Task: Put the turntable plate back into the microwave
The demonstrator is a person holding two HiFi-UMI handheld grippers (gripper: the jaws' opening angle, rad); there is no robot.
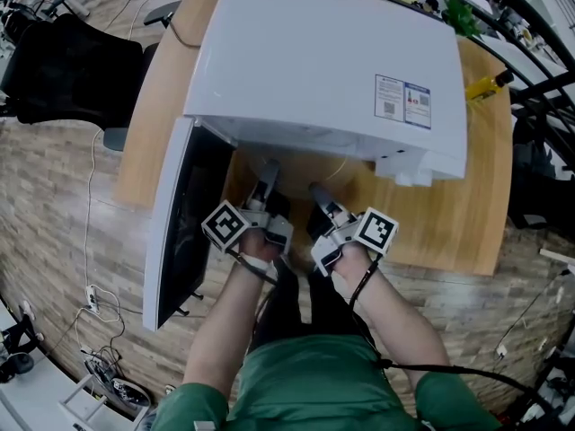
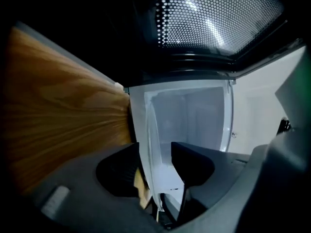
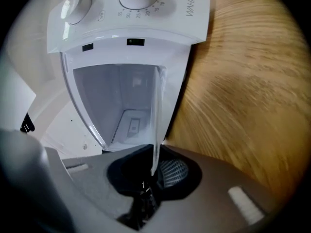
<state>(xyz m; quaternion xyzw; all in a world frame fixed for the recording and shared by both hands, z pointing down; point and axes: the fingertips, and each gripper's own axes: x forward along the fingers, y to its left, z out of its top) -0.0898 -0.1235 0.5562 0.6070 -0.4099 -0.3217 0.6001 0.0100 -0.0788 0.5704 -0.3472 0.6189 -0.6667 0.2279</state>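
The white microwave stands on a wooden table, its door swung open to the left. Both grippers reach level into the cavity mouth. The clear glass turntable plate shows edge-on in both gripper views. My right gripper is shut on its rim. In the left gripper view the plate passes between the jaws of my left gripper, which stand apart and open, the pads off the glass. In the head view the left gripper and right gripper sit side by side under the microwave's front edge.
The control panel with two dials is at the cavity's right side. A black office chair stands left of the table. A yellow object lies at the table's far right. Cables trail on the floor beside the door.
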